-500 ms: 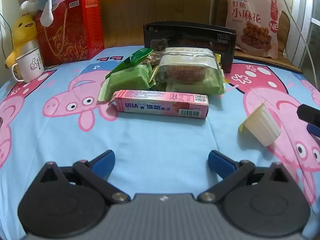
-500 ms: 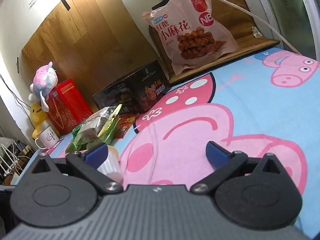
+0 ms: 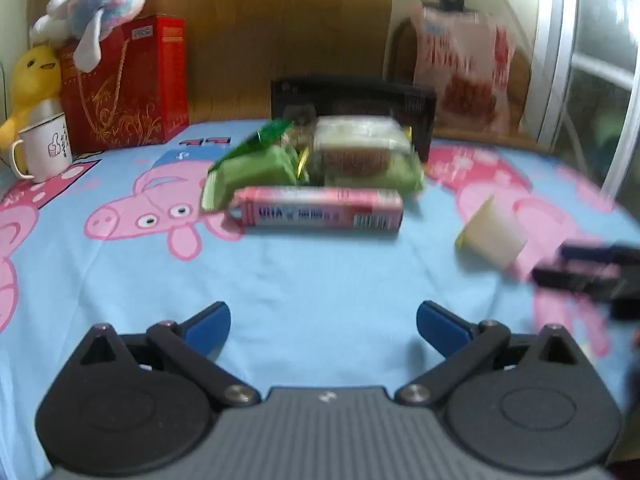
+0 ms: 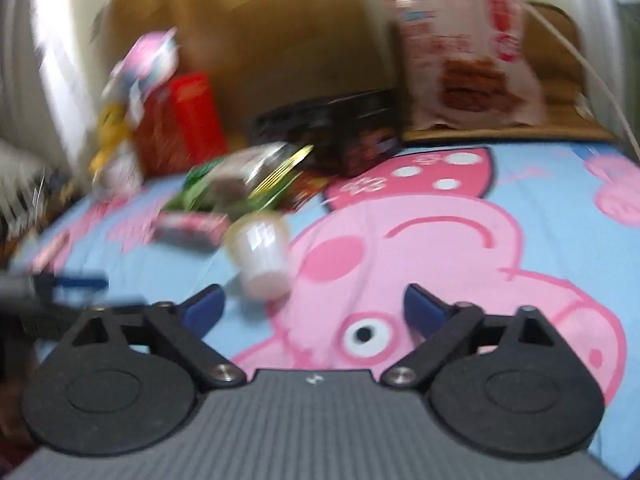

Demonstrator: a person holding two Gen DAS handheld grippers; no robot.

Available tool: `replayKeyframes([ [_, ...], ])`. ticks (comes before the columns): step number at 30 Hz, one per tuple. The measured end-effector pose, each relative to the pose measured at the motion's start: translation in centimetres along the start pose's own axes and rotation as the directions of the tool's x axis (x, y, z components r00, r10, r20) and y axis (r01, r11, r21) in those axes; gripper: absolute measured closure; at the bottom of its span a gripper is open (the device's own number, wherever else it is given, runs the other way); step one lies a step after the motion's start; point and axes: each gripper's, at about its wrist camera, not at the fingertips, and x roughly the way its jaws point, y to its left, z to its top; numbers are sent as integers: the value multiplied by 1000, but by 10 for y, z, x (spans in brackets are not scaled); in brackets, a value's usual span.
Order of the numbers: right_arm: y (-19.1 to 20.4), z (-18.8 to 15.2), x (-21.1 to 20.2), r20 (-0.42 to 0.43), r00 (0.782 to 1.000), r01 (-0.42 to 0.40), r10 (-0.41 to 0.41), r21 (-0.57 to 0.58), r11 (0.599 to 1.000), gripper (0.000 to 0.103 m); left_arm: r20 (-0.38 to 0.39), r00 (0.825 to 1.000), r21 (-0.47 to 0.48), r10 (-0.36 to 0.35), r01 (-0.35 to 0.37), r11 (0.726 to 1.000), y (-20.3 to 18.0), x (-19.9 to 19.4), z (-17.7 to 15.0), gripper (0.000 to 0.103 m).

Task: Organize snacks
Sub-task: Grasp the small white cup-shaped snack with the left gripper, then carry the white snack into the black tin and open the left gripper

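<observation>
A pile of green and clear wrapped snacks [image 3: 316, 160] lies mid-table on the Peppa Pig cloth [image 3: 304, 280], with a pink candy box [image 3: 320, 210] in front of it. A pale jelly cup [image 3: 492, 236] lies on its side to the right. My left gripper [image 3: 323, 326] is open and empty, well short of the pink box. My right gripper [image 4: 314, 306] is open and empty; the jelly cup [image 4: 262, 252] lies just ahead of its left finger. The snack pile [image 4: 236, 184] and the pink box [image 4: 192, 226] show blurred beyond it. The right gripper also shows in the left wrist view [image 3: 592, 272].
A black box [image 3: 352, 100] stands behind the pile. A red gift box [image 3: 128, 84] with plush toys and a white mug [image 3: 44, 148] are at the back left. A large snack bag [image 3: 464, 68] leans at the back right.
Both views are now blurred by motion. The right gripper has swung left and back, so the jelly cup sits ahead between its fingers instead of behind the left one. The left gripper shifted slightly.
</observation>
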Motion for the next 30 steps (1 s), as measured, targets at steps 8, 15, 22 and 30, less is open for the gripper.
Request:
replayKeyframes([
  [8,20,16,25,-63,997,-46,38,-125,991,55,73,948,168,-310,295,941,-43,-3,45,18],
  [15,23,21,31,-67,996,-59,50,-134,989,69,-89,928,156,-363,373,915,-75,54,57,51],
  [22,17,34,27,-37,995,-100,96,-122,988,70,-36,915,91,-402,403,910,-62,48,79,56],
  [30,11,118,67,105,989,-82,102,-187,979,69,90,949,74,-303,297,952,-54,85,187,55],
])
